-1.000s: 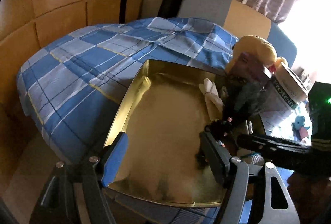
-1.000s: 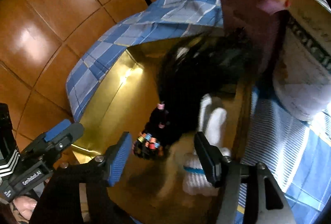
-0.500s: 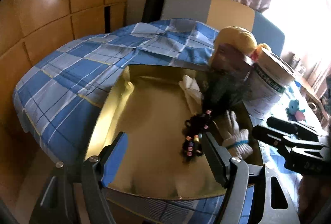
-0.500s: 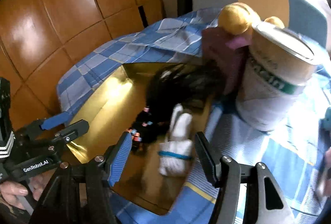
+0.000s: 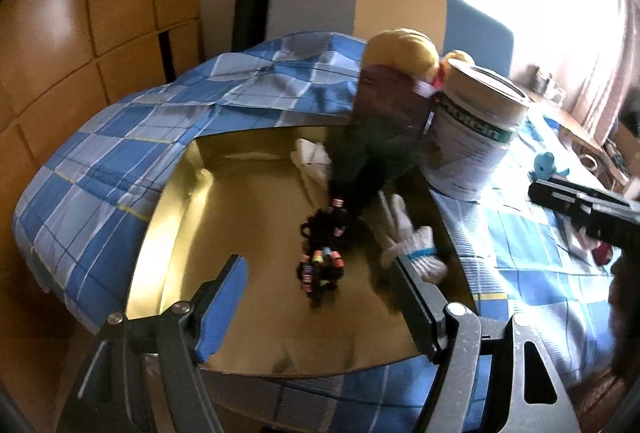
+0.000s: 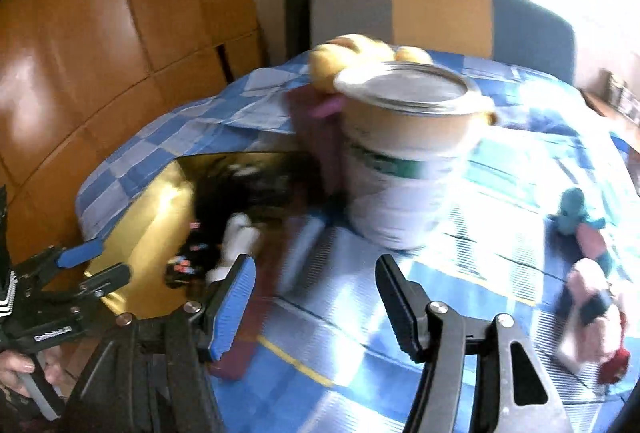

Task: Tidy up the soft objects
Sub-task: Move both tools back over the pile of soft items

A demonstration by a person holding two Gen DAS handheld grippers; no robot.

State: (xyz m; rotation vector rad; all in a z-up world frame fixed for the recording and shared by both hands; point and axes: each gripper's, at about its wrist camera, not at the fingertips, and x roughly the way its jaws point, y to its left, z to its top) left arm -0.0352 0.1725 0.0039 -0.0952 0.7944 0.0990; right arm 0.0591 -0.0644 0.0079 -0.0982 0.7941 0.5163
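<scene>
A gold tray (image 5: 256, 313) lies on the blue checked cloth (image 5: 132, 153). In it are a black wig with coloured beads (image 5: 324, 253) and white gloves (image 5: 412, 253). My left gripper (image 5: 316, 305) is open and empty above the tray's near edge. My right gripper (image 6: 316, 297) is open and empty over the cloth, right of the tray (image 6: 148, 229). A small blue plush (image 6: 576, 211) and a pink plush (image 6: 596, 297) lie on the cloth at right.
A large protein tub (image 5: 476, 137) stands right of the tray, with a yellow-haired doll (image 5: 396, 73) behind it. A padded headboard (image 5: 400, 9) and wooden wall panels (image 5: 80, 13) lie behind.
My right gripper has pulled back out of the tray and swung right over the cloth. The wig and glove stay in the tray. My left gripper has risen and drawn back.
</scene>
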